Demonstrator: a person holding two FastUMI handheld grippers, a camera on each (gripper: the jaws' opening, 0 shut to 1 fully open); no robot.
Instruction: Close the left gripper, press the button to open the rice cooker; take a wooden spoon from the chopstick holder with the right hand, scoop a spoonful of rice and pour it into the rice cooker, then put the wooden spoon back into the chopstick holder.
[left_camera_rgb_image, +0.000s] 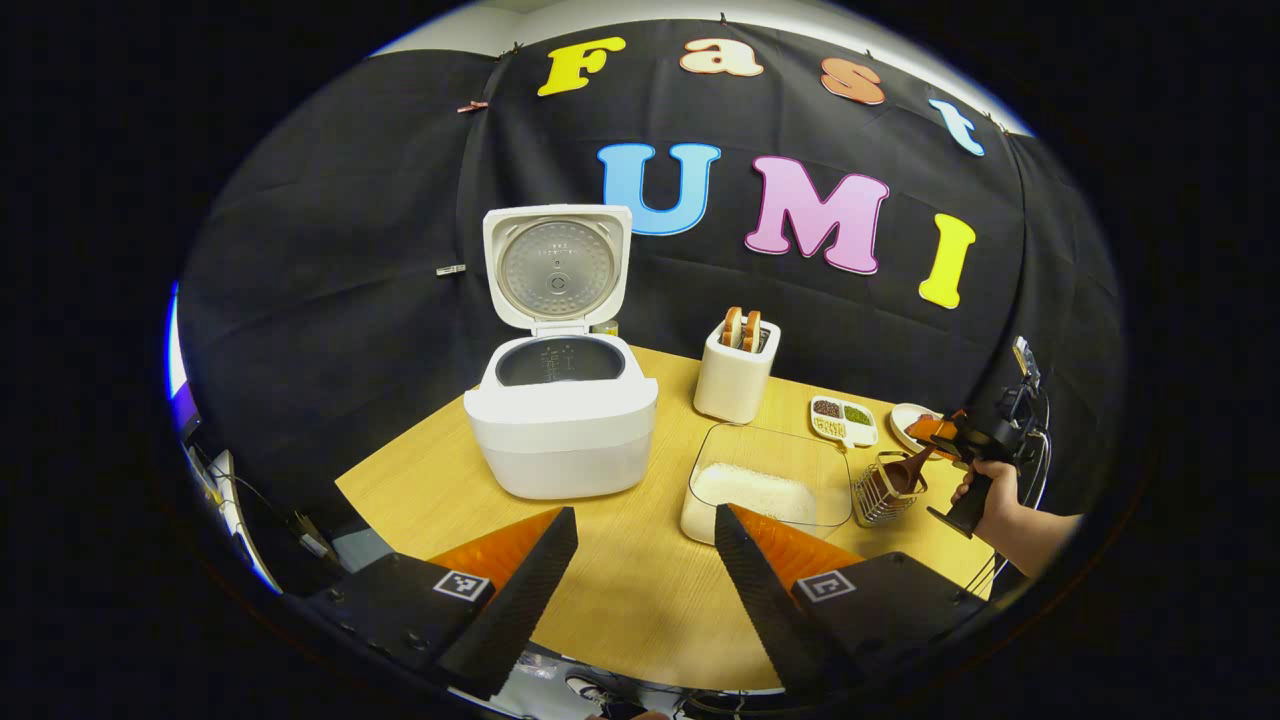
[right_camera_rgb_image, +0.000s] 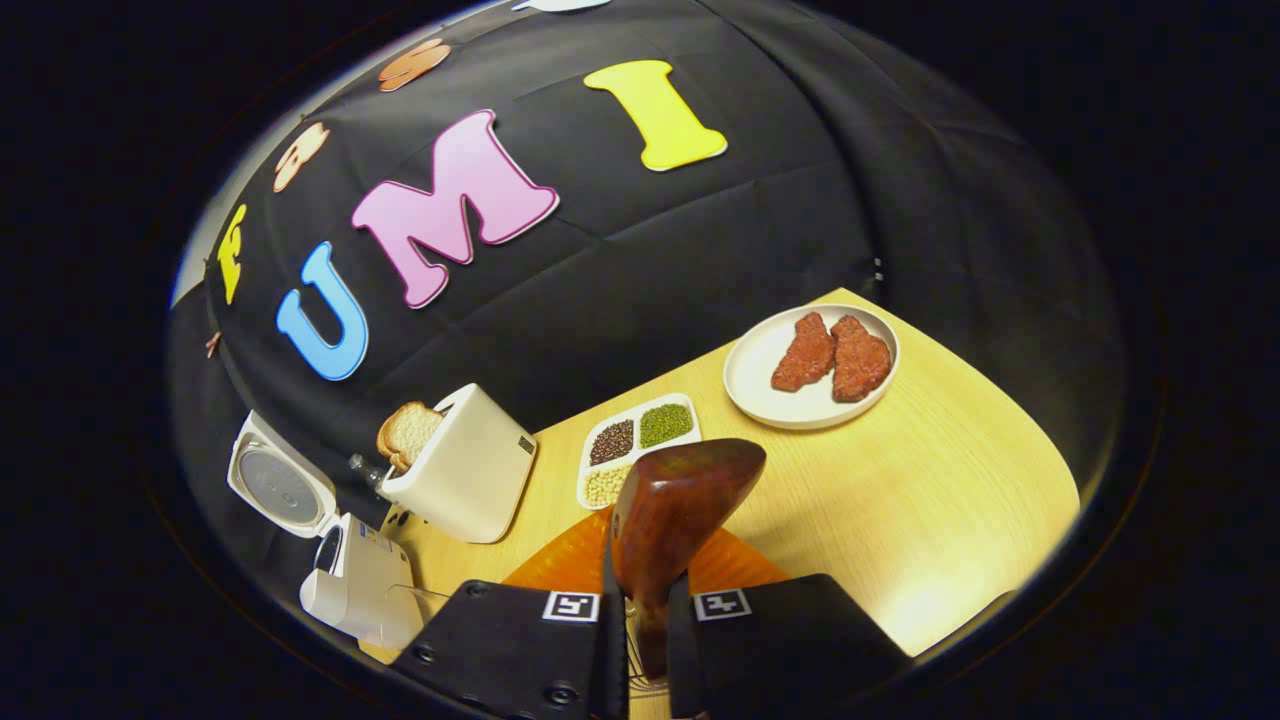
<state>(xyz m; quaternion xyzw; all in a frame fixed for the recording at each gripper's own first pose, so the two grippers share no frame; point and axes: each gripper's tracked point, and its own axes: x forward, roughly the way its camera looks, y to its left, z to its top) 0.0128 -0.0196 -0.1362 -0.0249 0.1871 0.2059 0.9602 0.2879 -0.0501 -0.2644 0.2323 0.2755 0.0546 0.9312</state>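
Your left gripper (left_camera_rgb_image: 645, 570) hangs over the near edge of the table (left_camera_rgb_image: 620, 590) with its fingers spread wide and nothing between them. Beyond it the rice cooker (left_camera_rgb_image: 562, 420) stands with its lid (left_camera_rgb_image: 556, 268) raised upright and the dark inner pot exposed. To its right, a clear tub of rice (left_camera_rgb_image: 765, 487) sits on the table, and just beside that, the wire chopstick holder (left_camera_rgb_image: 888, 490).

Your right gripper (right_camera_rgb_image: 638, 640) is clamped on the wooden spoon (right_camera_rgb_image: 672, 510), both fingers pressing its handle, the bowl pointing away from the camera. In the left gripper view you can see the spoon's bowl at the mouth of the holder, tilted, with your hand (left_camera_rgb_image: 990, 495) on the gripper's grip just right of it; whether the bowl touches the wire, you cannot tell.

Farther back stand a toaster (left_camera_rgb_image: 737, 372) with bread in it, a divided dish of beans (right_camera_rgb_image: 637, 448), and a plate (right_camera_rgb_image: 812, 367) with two red pieces.
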